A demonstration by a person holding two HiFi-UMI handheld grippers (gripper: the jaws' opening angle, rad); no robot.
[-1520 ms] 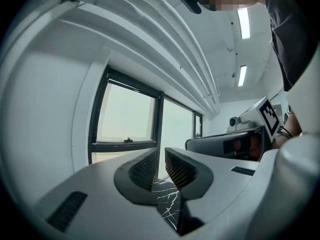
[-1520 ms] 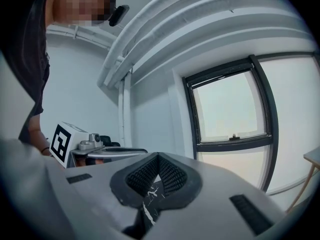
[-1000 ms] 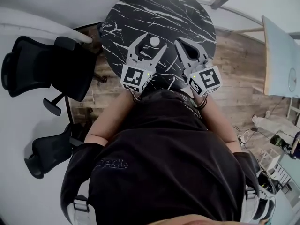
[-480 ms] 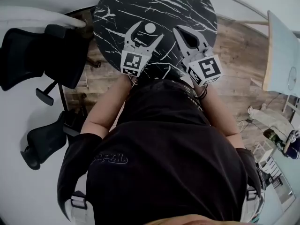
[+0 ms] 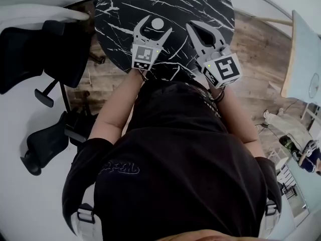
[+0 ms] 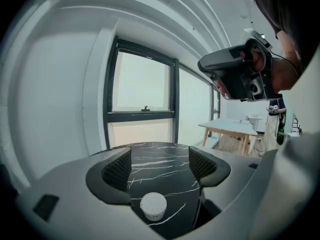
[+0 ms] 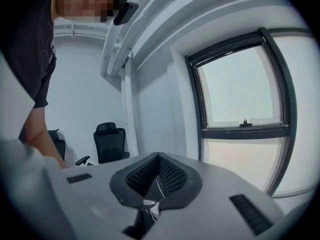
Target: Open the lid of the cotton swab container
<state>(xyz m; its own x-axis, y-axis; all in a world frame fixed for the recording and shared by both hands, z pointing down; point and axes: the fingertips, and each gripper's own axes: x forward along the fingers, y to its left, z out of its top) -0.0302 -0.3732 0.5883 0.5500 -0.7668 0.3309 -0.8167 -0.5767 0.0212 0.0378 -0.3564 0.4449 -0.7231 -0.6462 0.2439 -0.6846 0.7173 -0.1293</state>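
Cotton swab container (image 5: 157, 23), small, round, white plastic with a dotted lid, is found upright on the round black white-veined marble table (image 5: 200, 4). It is flanked, untouched, by the left gripper's (image 6: 160, 166) jaws, just opened wide. The right gripper (image 7: 158, 170) is closed on nothing.

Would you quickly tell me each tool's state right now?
Left tool: just opened wide, swab container between its jaws, untouched.
Right tool: closed, empty.
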